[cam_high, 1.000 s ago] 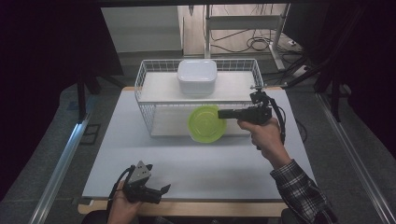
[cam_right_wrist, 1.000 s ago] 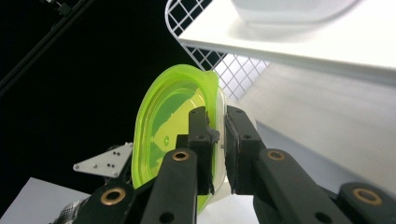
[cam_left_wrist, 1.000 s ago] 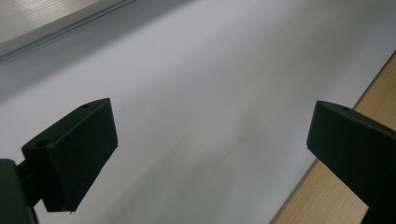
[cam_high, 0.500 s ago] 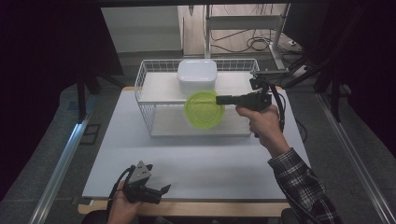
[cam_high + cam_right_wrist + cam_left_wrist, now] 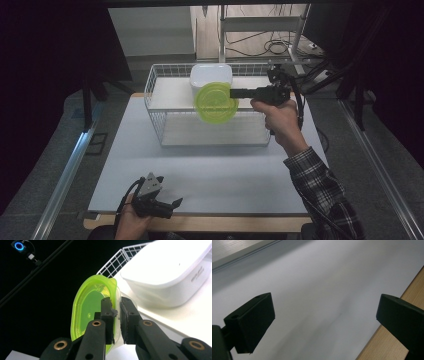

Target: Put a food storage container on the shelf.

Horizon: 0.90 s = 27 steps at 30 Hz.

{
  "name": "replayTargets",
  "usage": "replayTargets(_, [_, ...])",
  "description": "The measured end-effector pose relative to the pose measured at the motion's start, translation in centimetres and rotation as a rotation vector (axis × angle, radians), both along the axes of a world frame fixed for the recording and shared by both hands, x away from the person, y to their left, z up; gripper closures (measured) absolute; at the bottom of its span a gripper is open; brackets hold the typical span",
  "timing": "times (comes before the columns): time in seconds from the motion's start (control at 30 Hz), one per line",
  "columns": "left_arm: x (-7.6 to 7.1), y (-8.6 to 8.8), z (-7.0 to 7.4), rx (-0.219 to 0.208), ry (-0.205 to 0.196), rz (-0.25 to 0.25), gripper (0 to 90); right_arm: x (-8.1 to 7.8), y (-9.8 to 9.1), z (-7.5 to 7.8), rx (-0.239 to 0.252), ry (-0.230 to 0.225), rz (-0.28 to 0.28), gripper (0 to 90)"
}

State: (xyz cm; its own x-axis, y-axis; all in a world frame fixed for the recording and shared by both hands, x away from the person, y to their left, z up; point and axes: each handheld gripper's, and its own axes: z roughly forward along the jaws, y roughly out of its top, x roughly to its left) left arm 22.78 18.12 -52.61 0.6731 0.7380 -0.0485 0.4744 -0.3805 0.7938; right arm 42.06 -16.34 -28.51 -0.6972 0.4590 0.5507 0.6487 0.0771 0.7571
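Transfer step: right tool [image 5: 234,93] clamps the green lid [image 5: 216,102] by its rim, held on edge above the basket [image 5: 155,107], just before the white box [image 5: 210,77]. Next, lower it inside. Left tool [image 5: 165,205] rests wide on the counter [image 5: 220,170].

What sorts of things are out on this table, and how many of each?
Green lid: 1, held up on edge by the right gripper
White container: 1, in the basket
White wire basket: 1
Hand-held grippers: 2, counting the left gripper, open near the table's front edge
Total: 5
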Motion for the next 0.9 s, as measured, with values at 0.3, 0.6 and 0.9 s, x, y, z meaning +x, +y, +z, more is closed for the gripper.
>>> replayTargets(0.3, [0.0, 0.0, 0.0, -0.004, 0.0, -0.003, 1.5, 1.1, 0.6, 1.5, 0.021, 0.001, -0.02, 82.3])
replayTargets(0.6, [0.0, 0.0, 0.0, -0.006, 0.003, -0.005, 1.6, 2.6, 1.1, 3.2, 0.039, -0.001, -0.077, 82.2])
replayTargets(0.9, [0.0, 0.0, 0.0, -0.005, 0.005, -0.006, 1.6, 4.0, 1.9, 4.0, 0.046, -0.004, -0.134, 82.3])
